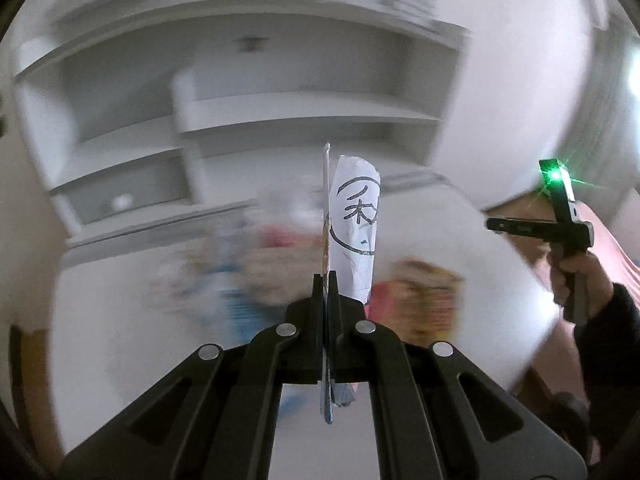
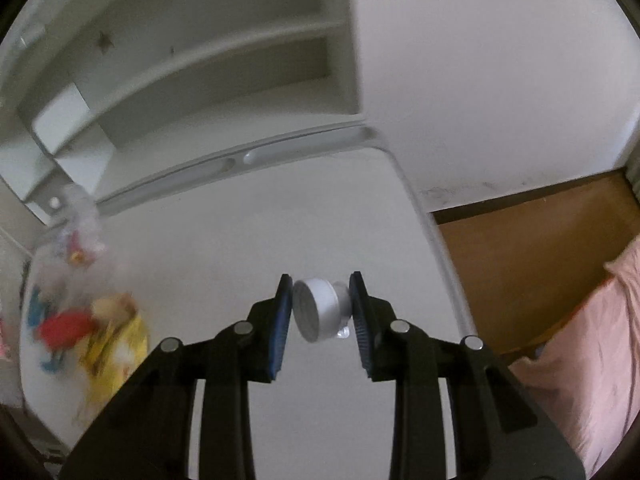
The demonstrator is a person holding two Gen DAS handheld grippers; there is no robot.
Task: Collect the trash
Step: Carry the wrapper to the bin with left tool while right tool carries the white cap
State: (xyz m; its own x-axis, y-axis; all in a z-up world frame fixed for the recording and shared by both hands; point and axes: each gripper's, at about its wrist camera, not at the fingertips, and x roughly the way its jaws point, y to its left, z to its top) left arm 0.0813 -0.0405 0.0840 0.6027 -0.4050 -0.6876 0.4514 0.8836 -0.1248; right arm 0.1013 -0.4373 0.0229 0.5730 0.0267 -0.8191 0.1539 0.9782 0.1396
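My left gripper (image 1: 327,284) is shut on a flat white wrapper (image 1: 356,220) with a black circled character, held upright above the white table (image 1: 120,320). My right gripper (image 2: 321,304) is shut on a small white round cap-like piece (image 2: 318,308), held above the table (image 2: 240,240). The right gripper also shows in the left wrist view (image 1: 560,224), held in a hand at the right. Blurred colourful trash (image 1: 420,300) lies on the table behind the wrapper; in the right wrist view a red and yellow wrapper pile (image 2: 100,336) lies at the left.
White shelving (image 1: 240,100) stands behind the table. A clear bag with scraps (image 2: 76,232) sits at the table's far left. A wooden floor (image 2: 520,248) and pink fabric (image 2: 592,352) lie to the right of the table edge.
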